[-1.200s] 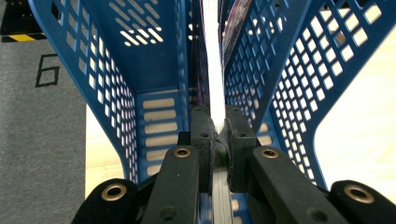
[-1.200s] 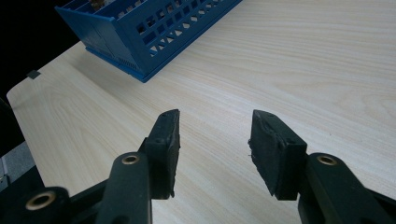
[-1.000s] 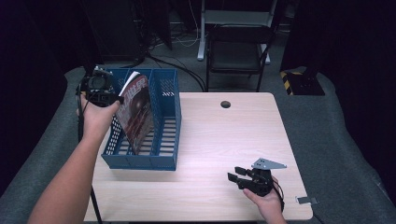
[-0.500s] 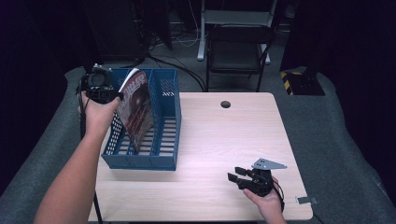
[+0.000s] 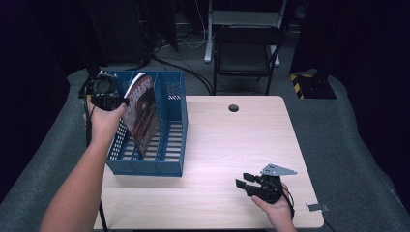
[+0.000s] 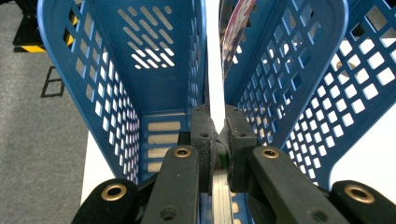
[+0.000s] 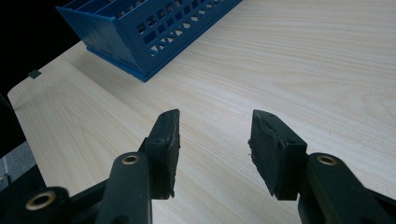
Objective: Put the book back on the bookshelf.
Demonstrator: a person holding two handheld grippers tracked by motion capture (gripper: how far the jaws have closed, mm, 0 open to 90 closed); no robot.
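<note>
A magazine held over the blue file rack

At the far left of the table, the left gripper (image 5: pixel 107 96) is clenched on the top edge of a magazine (image 5: pixel 142 116); in the left gripper view its two black jaws press on the thin white edge of the pages from both sides. The magazine stands tilted inside the blue rack (image 5: pixel 169 162), in the middle compartment as far as I can judge, with its lower part down between the perforated walls and its red cover facing the right side. The right gripper (image 5: pixel 251 183) rests near the front right edge of the wooden table (image 5: pixel 227 140), well apart from the rack; its jaws are parted and nothing is between them, only bare wood below.
</note>
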